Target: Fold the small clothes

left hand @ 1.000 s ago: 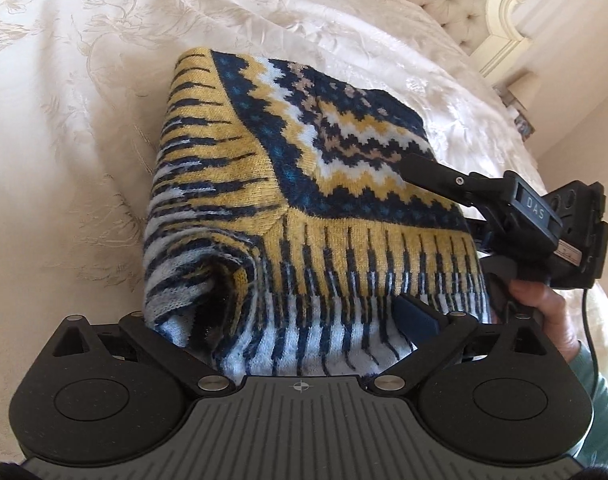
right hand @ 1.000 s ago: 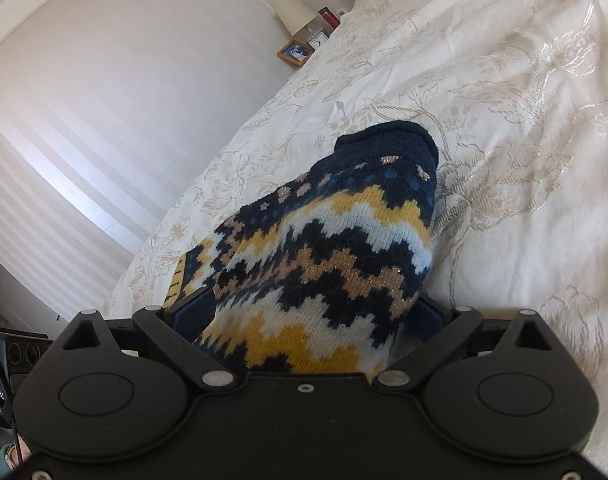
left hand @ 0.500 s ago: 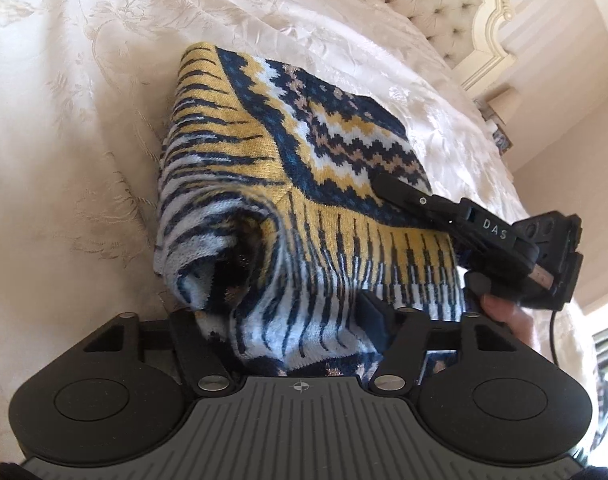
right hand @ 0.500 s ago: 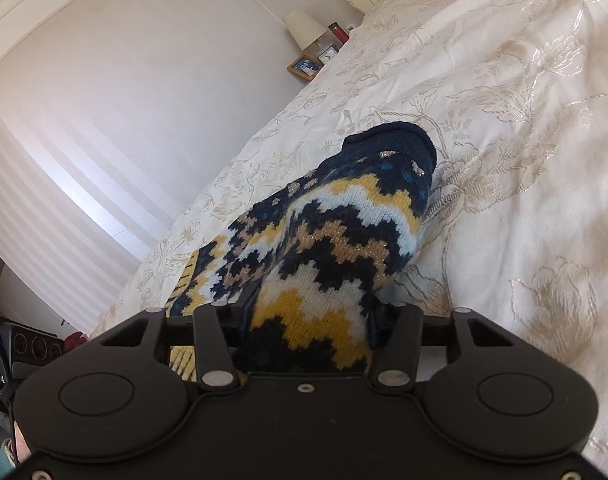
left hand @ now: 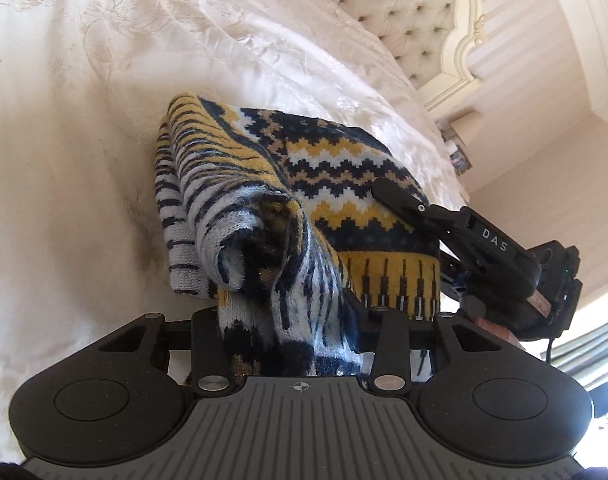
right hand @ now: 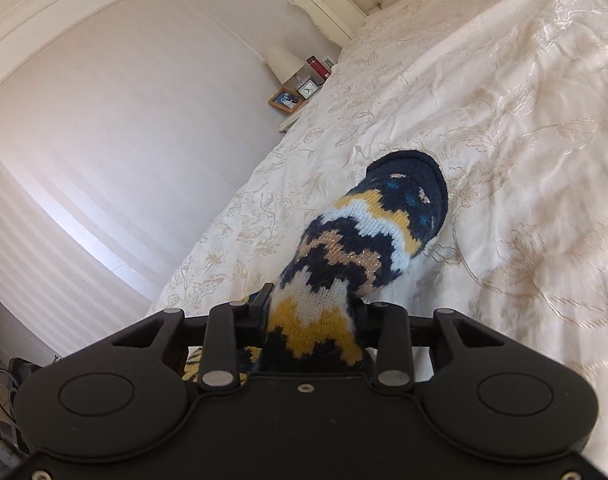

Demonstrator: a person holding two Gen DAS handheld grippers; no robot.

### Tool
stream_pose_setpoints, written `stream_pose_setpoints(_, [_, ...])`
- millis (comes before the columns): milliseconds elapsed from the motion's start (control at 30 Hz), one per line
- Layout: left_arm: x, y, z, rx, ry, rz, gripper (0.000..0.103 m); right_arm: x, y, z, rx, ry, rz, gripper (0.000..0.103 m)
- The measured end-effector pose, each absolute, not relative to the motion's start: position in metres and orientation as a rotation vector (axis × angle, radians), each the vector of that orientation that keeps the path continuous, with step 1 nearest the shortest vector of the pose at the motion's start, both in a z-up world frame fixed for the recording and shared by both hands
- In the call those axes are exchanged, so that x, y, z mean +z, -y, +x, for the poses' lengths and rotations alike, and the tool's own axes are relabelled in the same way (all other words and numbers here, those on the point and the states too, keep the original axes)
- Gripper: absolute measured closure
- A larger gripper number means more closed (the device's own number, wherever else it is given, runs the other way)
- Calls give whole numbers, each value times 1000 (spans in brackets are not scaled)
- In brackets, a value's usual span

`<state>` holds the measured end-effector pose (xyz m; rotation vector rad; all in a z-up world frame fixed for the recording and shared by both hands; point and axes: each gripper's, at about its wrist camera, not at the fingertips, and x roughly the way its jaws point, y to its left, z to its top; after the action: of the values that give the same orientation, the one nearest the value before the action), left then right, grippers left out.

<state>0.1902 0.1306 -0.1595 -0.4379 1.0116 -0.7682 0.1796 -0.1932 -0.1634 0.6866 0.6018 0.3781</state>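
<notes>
My left tool point(left hand: 288, 332) is clenched on the striped near edge of the knitted sweater point(left hand: 336, 184), which lies folded on the cream bedspread point(left hand: 84, 128). My right tool point(right hand: 312, 320) grips its zigzag-patterned side, lifted clear of the bed point(right hand: 504, 160). Both tools sit close together along that near edge.

A: Sweater point(left hand: 344, 168) colours? 
B: Navy, mustard yellow, pale blue-white and tan zigzag bands; navy and white stripes on the yellow hem. Teal flecks near its dark end in the right wrist view.
A: Bedspread point(left hand: 84, 160)?
B: Cream, faint gold floral embroidery.
A: Grippers?
B: Left gripper point(left hand: 288, 336) and right gripper point(right hand: 312, 320) both black; white letters "DAS" on the right one.
A: Headboard point(left hand: 404, 12)?
B: Cream, button-tufted.
</notes>
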Motion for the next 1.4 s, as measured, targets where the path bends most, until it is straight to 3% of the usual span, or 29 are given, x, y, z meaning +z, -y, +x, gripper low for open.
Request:
stream_pose_setpoints(267, [-156, -132, 107, -834, -1017, -416, 63, -149, 192, 92, 368, -628, 648, 57])
stream_pose_setpoints(467, [-187, -139, 79, -790, -1031, -337, 60, -182, 192, 54, 258, -706, 576, 55])
stream_pose_setpoints(567, [-205, -152, 78, -760, -1010, -341, 56, -200, 200, 34, 186, -689, 561, 49])
stream_pose_setpoints(600, [-205, -157, 72, -760, -996, -341, 55, -204, 204, 29, 176, -673, 584, 43])
stream_pose_setpoints(700, [-200, -165, 63, -753, -952, -315, 53, -205, 211, 14, 163, -625, 648, 40])
stream_pose_setpoints(967, [-136, -180, 26, -679, -634, -156, 53, -158, 183, -40, 99, -424, 429, 39])
stream_pose_setpoints(1067, [-121, -162, 17, -689, -549, -79, 53, -149, 163, -49, 80, -402, 305, 45])
stream_pose_setpoints(1133, [-120, -148, 14, -702, -524, -38, 53, -149, 146, -51, 86, -418, 217, 58])
stream_pose_setpoints(1400, [-167, -124, 29, -655, -570, 28, 53, -187, 118, -51, 128, -548, 118, 60])
